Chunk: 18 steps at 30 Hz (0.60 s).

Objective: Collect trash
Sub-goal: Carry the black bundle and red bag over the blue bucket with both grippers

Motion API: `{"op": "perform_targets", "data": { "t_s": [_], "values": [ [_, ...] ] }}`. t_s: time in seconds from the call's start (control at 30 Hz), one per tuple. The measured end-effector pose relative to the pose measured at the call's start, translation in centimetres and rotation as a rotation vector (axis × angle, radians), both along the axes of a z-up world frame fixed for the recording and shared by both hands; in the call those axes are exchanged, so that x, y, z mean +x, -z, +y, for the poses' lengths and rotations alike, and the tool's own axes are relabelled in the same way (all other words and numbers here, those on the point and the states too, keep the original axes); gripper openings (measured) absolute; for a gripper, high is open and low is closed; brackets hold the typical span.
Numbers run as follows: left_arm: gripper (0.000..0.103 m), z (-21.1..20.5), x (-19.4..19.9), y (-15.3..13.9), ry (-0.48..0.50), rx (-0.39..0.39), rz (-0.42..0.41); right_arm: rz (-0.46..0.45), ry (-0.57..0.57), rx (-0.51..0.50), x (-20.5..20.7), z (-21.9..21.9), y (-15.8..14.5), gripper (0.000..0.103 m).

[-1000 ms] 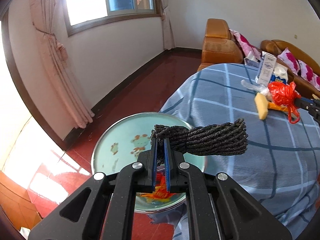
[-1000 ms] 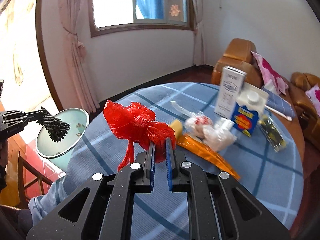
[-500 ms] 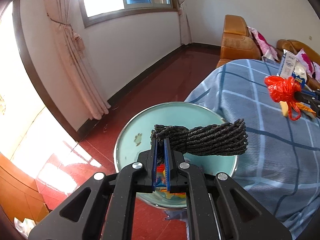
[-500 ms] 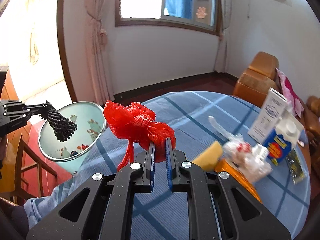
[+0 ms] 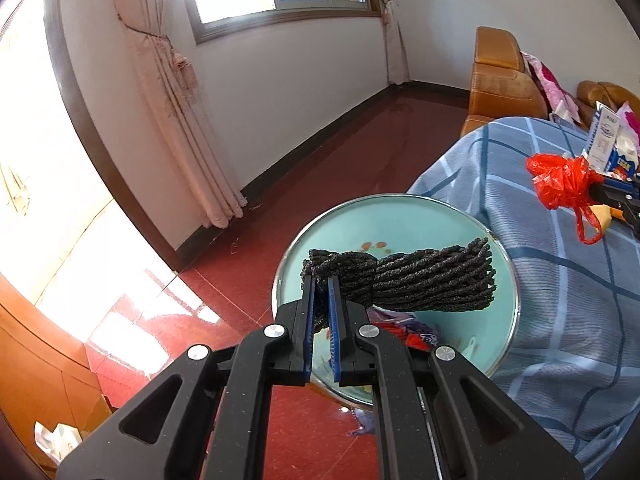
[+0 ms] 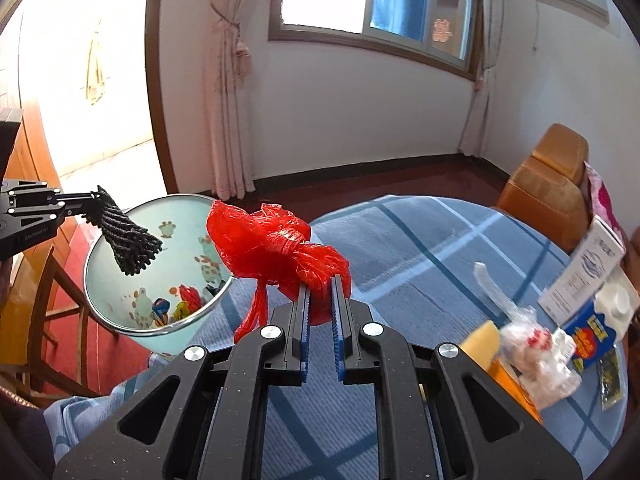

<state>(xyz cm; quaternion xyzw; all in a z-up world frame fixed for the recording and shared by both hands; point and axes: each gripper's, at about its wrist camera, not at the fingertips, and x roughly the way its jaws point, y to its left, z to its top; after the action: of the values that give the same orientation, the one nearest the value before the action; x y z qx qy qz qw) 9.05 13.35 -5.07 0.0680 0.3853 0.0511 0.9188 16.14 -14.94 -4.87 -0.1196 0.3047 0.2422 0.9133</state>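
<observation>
**A:** While the left gripper (image 5: pixel 321 292) pinches the black cord bundle (image 5: pixel 404 280) by one end, where does the rest sit?

**B:** Its jaws are nearly together on that end; the bundle sticks out sideways past the fingertips, right over the mouth of the pale green bin (image 5: pixel 472 224) just beyond and below. It looks light and limp, yet the wound strands hold their shape. Gripping at the bound end seems the safest place.

**A:** And the right gripper (image 6: pixel 320 300)?

**B:** Clamped almost closed on the knotted red plastic bag (image 6: pixel 276 244), which puffs up ahead of its tips. The bin (image 6: pixel 120 322) lies ahead to its left, not yet under the bag. Thin film like that is probably slippery and weighs next to nothing, so hold the bunched part near the knot, not the loose tail.

**A:** Anything further out?

**B:** Cartons and wrappers, off to its right on the blue checked tablecloth (image 6: pixel 420 240).
</observation>
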Motion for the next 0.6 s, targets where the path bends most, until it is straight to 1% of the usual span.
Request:
{"op": "perform_targets", "data": {
  "t_s": [0.4, 0.6],
  "values": [
    [0.006, 1.9, -0.3, 0.2, -0.053, 0.008, 0.0, -0.014, -0.073, -0.023, 0.6, 3.1, -0.1, 0.011],
    [0.006, 2.2, -0.2, 0.2, -0.063, 0.017, -0.001, -0.02, -0.104, -0.035, 0.4, 4.5, 0.0, 0.011]
  ]
}}
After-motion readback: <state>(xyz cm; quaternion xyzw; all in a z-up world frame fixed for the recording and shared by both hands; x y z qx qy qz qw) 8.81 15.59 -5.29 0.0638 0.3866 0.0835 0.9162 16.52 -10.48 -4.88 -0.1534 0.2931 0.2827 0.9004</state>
